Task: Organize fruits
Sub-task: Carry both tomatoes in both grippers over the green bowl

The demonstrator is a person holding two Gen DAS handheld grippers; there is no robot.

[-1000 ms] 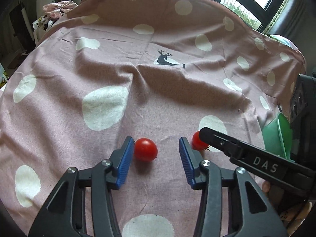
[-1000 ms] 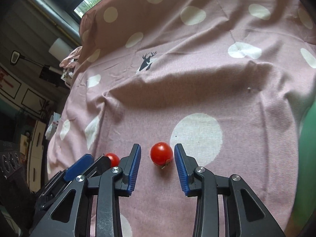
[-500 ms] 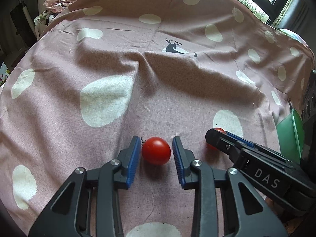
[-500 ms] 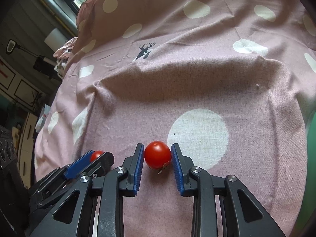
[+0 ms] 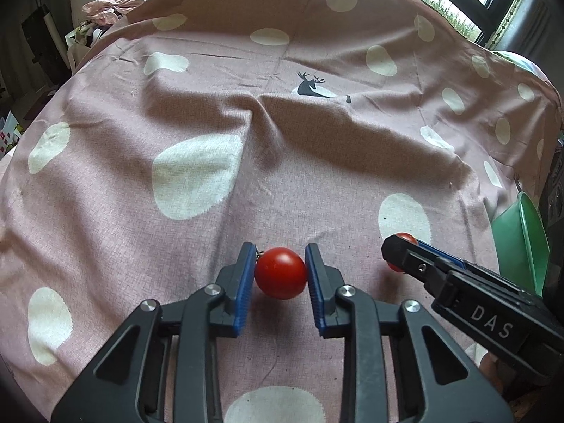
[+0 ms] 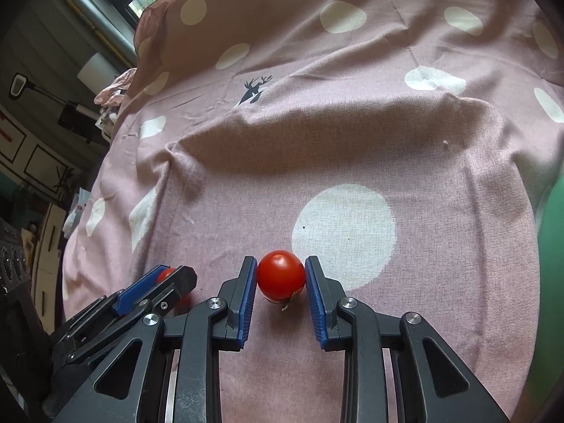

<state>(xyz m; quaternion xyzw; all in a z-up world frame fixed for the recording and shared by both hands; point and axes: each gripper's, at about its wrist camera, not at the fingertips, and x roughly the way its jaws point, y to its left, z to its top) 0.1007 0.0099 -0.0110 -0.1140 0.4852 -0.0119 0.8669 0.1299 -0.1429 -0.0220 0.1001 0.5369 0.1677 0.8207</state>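
In the left wrist view my left gripper (image 5: 280, 264) is shut on a red cherry tomato (image 5: 280, 277), its blue pads touching both sides, just above the pink dotted cloth (image 5: 317, 162). In the right wrist view my right gripper (image 6: 281, 271) is shut on a second red cherry tomato (image 6: 281, 275) with a small stem underneath. The right gripper also shows in the left wrist view (image 5: 398, 250) with its tomato (image 5: 405, 238) partly hidden. The left gripper shows at the lower left of the right wrist view (image 6: 176, 278).
A green bowl (image 5: 521, 239) stands at the right edge of the cloth; it also shows as a green blur in the right wrist view (image 6: 550, 246). A raised fold (image 5: 352, 123) crosses the cloth. Room clutter and windows lie beyond the far edge.
Both grippers have closed from open onto their tomatoes, each now pinched between the pads. The two grippers stay side by side.
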